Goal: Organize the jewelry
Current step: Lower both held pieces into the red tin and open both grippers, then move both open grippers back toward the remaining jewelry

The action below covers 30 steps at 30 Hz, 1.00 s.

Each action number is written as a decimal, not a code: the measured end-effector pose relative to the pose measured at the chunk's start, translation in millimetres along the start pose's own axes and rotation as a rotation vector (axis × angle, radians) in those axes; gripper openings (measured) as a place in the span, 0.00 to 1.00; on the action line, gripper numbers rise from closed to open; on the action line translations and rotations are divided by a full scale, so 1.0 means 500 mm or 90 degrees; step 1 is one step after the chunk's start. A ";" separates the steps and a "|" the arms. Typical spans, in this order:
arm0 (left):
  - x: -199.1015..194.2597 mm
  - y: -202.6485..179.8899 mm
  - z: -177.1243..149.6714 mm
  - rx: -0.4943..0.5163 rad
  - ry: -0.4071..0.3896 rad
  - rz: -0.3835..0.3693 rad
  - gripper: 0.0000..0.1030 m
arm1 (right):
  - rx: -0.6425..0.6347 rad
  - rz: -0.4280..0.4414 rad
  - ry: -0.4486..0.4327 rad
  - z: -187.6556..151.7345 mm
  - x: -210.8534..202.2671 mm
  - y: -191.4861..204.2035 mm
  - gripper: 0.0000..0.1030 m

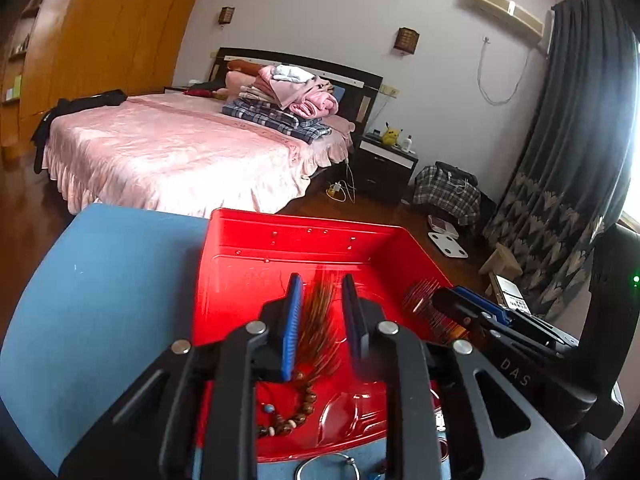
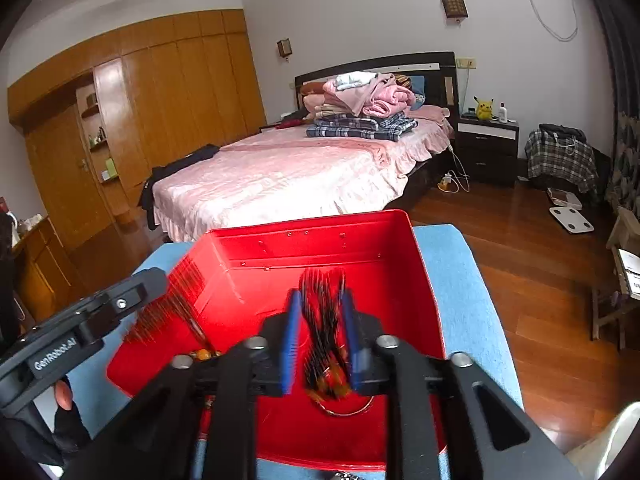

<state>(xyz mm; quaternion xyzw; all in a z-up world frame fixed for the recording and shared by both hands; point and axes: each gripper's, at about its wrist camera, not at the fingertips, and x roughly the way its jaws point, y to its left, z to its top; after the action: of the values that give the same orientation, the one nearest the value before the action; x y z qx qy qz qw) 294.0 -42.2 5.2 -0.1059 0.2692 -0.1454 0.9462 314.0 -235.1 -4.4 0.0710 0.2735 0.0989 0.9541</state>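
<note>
- A bed (image 2: pixel 280 176) with a pink cover stood behind the blue tabletop (image 1: pixel 108 280).
- Folded clothes (image 2: pixel 364 108) were piled near its headboard.
- A yellow plush toy (image 2: pixel 484 108) sat on the dark nightstand (image 2: pixel 488 148).
- A wooden wardrobe (image 2: pixel 160 92) lined the wall.
- A white scale (image 2: pixel 571 220) lay on the wooden floor (image 2: pixel 520 280).

Bedroom: pink bed (image 2: pixel 288 176), wooden wardrobe (image 2: pixel 160 112), white walls (image 2: pixel 360 12), wood floor (image 2: pixel 520 260), dark curtain (image 1: pixel 568 152), nightstand (image 2: pixel 488 144).
</note>
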 end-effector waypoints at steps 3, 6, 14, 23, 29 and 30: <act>-0.015 0.009 -0.003 0.001 -0.004 0.008 0.32 | -0.004 -0.010 -0.008 -0.001 -0.009 -0.001 0.37; -0.035 0.016 -0.002 0.004 -0.005 0.019 0.42 | 0.002 -0.019 -0.017 -0.009 -0.030 -0.001 0.48; -0.119 0.029 -0.037 0.015 -0.004 0.079 0.65 | 0.012 -0.042 -0.049 -0.046 -0.110 0.010 0.68; -0.163 0.019 -0.121 0.046 0.055 0.115 0.71 | 0.016 -0.044 -0.014 -0.137 -0.165 0.030 0.79; -0.158 0.026 -0.188 0.036 0.110 0.142 0.68 | 0.020 -0.048 0.001 -0.180 -0.190 0.024 0.79; -0.156 0.026 -0.197 0.038 0.118 0.145 0.67 | 0.018 -0.051 0.003 -0.186 -0.192 0.023 0.79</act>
<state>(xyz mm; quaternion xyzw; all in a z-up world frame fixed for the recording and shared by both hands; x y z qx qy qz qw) 180.0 -16.3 -43.2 -0.0326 0.3610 -0.0541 0.9304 182.6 -238.2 -31.3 0.0731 0.2798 0.0570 0.9556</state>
